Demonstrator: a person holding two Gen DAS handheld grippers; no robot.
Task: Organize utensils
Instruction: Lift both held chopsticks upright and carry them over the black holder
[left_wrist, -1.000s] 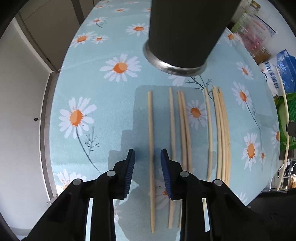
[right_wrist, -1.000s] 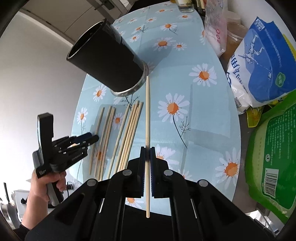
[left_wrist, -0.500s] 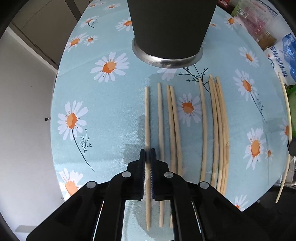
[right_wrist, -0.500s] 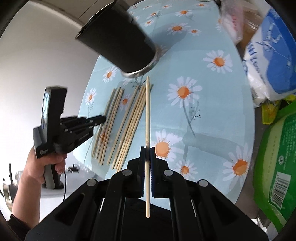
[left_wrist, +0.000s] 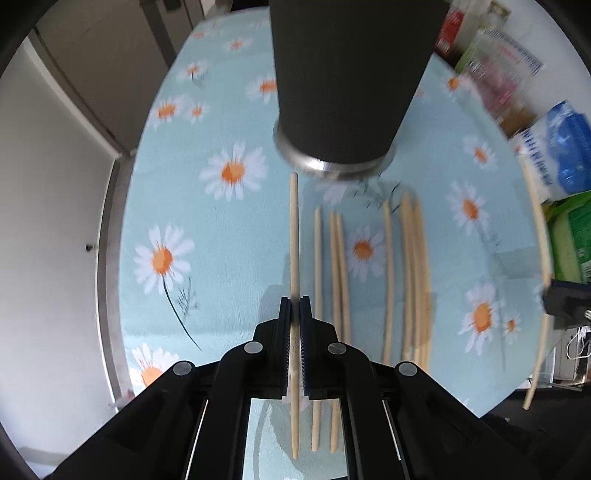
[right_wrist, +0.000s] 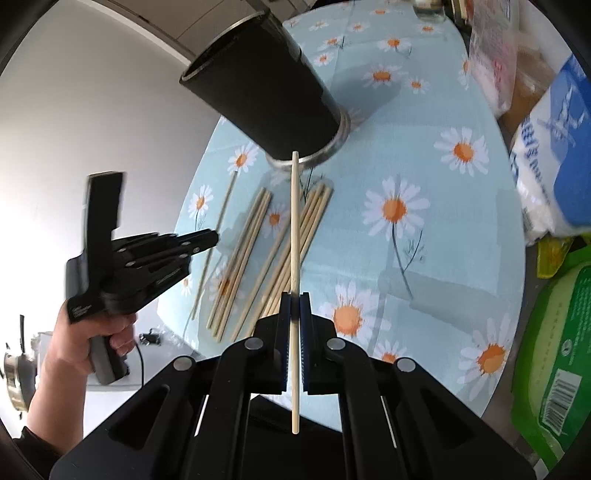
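Observation:
My left gripper (left_wrist: 294, 304) is shut on one pale wooden chopstick (left_wrist: 293, 229), held a little above the daisy tablecloth (left_wrist: 207, 236). Its far tip points at the base of the tall black cup (left_wrist: 351, 85). Several more chopsticks (left_wrist: 410, 266) lie side by side on the cloth to the right. My right gripper (right_wrist: 294, 297) is shut on another chopstick (right_wrist: 294, 221), raised over the pile (right_wrist: 255, 258) and aimed at the black cup (right_wrist: 266, 88). In the right wrist view the left gripper (right_wrist: 212, 238) hangs at the left, held by a person's hand (right_wrist: 85, 347).
A white and blue bag (right_wrist: 554, 147) and a green bag (right_wrist: 554, 350) stand along the table's right side, with jars and packets (left_wrist: 495, 74) behind them. The table's rounded edge (left_wrist: 110, 240) drops off at the left, next to a white wall.
The left gripper's jaws closed on the leftmost chopstick and lifted it off the cloth. The right gripper kept its chopstick and tilted slightly toward the cup.

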